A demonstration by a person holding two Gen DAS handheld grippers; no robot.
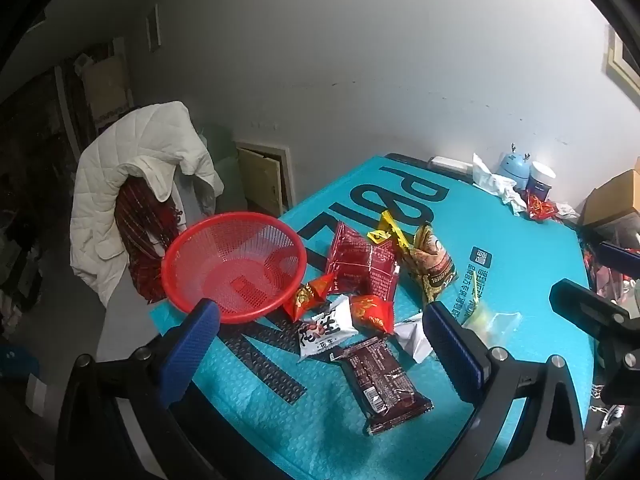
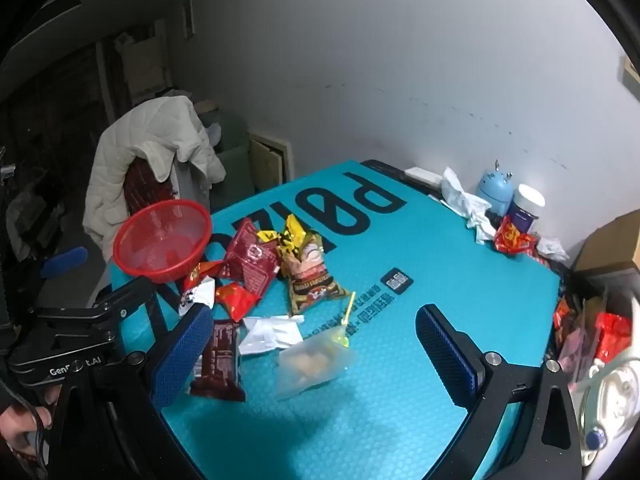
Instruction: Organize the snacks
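Observation:
A red mesh basket (image 1: 234, 266) (image 2: 162, 246) stands empty at the left edge of the teal table (image 1: 320, 432) (image 2: 400, 420). Beside it lie several snack packets: a dark red pouch (image 1: 362, 262) (image 2: 252, 264), a brown and yellow bag (image 1: 430, 262) (image 2: 310, 276), small red packets (image 1: 370, 312) (image 2: 236, 298), a white packet (image 1: 326, 330), a dark brown bar (image 1: 380, 386) (image 2: 220, 356), and a clear bag (image 2: 314, 362). My left gripper (image 1: 320, 356) hovers open over the white packet and brown bar. My right gripper (image 2: 316, 354) hangs open above the clear bag. Neither holds anything.
A chair draped with a white quilted jacket (image 1: 132, 200) (image 2: 148, 168) stands behind the basket. Crumpled paper (image 2: 468, 204), a blue figurine (image 2: 496, 192), a white-lidded jar (image 2: 526, 206) and more red wrappers (image 2: 514, 240) crowd the back right corner. A cardboard box (image 1: 616, 196) sits at right.

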